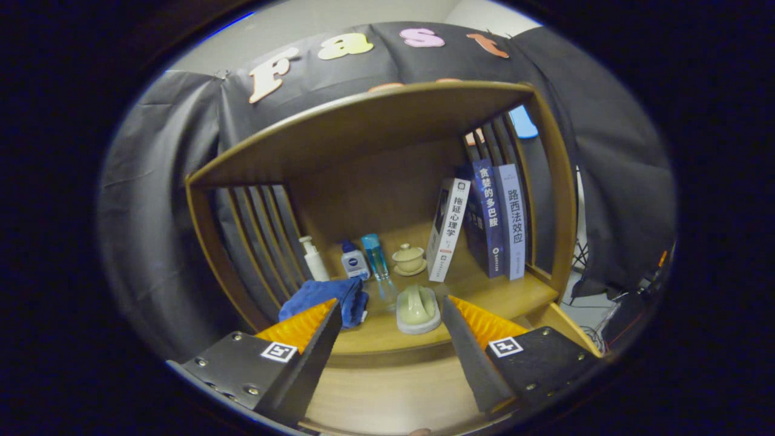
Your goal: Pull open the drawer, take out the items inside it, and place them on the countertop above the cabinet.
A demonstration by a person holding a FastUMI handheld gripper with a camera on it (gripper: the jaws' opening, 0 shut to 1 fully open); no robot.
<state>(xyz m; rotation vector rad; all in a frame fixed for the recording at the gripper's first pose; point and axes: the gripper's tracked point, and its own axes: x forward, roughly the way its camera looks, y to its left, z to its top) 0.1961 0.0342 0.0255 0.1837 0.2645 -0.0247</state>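
Observation:
My gripper [390, 306] is open, with nothing between its fingers. Just ahead of the fingertips, on the wooden countertop [484, 290], lies a pale green rounded item on a light base [418, 309]. A crumpled blue cloth [327, 298] lies on the countertop by the left finger [303, 327]. Below the countertop's front edge a wooden cabinet front [393, 390] runs between the fingers; I cannot tell whether it is the drawer, or whether it is open or shut.
At the back of the shelf stand a white pump bottle [315, 259], a small blue-capped bottle [354, 261], a clear blue bottle [375, 257] and a lidded tea cup [409, 259]. Three books [484, 221] lean at the right. A wooden top board [375, 124] and slatted sides enclose the shelf.

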